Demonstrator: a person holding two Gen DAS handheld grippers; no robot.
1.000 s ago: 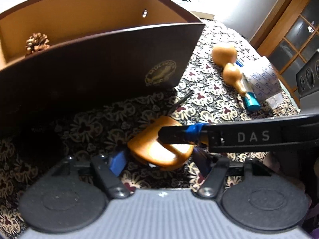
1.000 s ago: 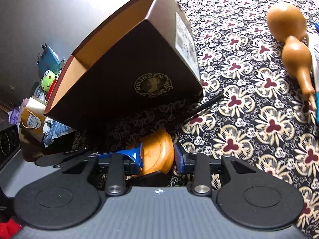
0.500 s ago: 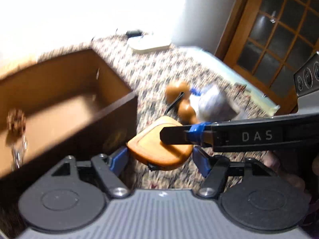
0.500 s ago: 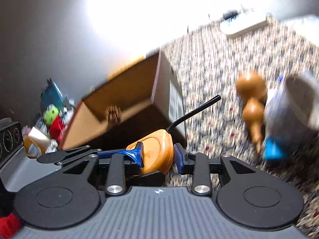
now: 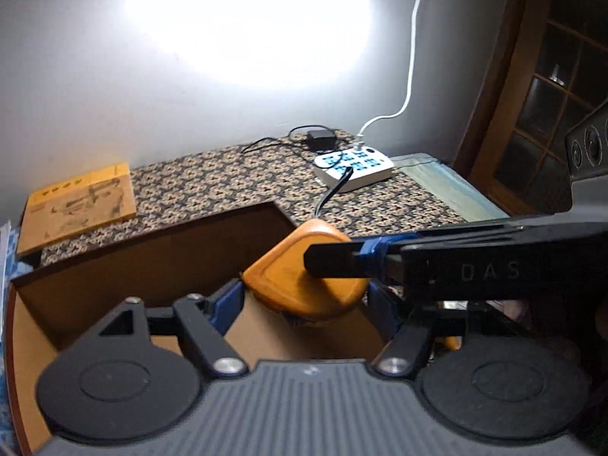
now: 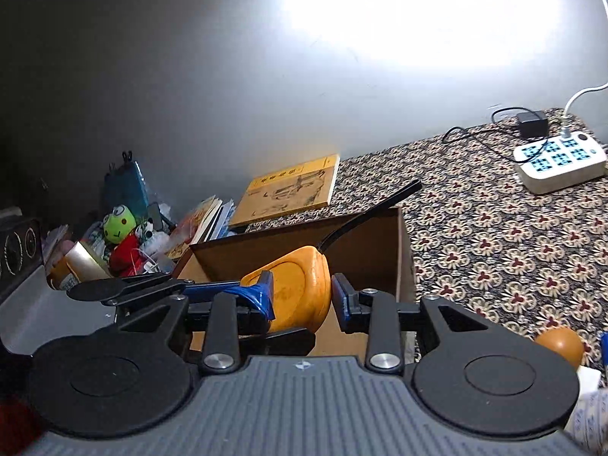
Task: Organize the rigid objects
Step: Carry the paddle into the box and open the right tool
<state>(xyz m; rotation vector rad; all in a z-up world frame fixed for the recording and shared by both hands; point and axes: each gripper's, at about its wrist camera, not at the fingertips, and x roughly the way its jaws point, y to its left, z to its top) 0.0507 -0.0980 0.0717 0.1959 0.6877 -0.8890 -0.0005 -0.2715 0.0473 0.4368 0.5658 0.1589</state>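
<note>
An orange wooden brush (image 5: 288, 281) with a thin black handle (image 6: 372, 209) hangs in the air over the open brown cardboard box (image 5: 152, 258). My left gripper (image 5: 304, 304) is shut on the brush across its width, a blue pad on each side. My right gripper (image 6: 302, 298) is shut on it across its thin faces. In the left wrist view one right finger (image 5: 437, 262) lies over the top of the brush. The box (image 6: 372, 250) stands below and behind the brush, and its floor is mostly hidden by the grippers.
A yellow book (image 6: 292, 186) lies behind the box on the patterned tablecloth (image 6: 494, 220). A white power strip (image 5: 353, 167) with cables sits at the back right. A gourd (image 6: 558, 344) lies near right. Toys and books (image 6: 117, 228) crowd the left. A wooden door (image 5: 551, 95) stands right.
Both grippers have risen with the brush, from the tablecloth in front of the box to above its open top. Both views have tilted up toward the wall.
</note>
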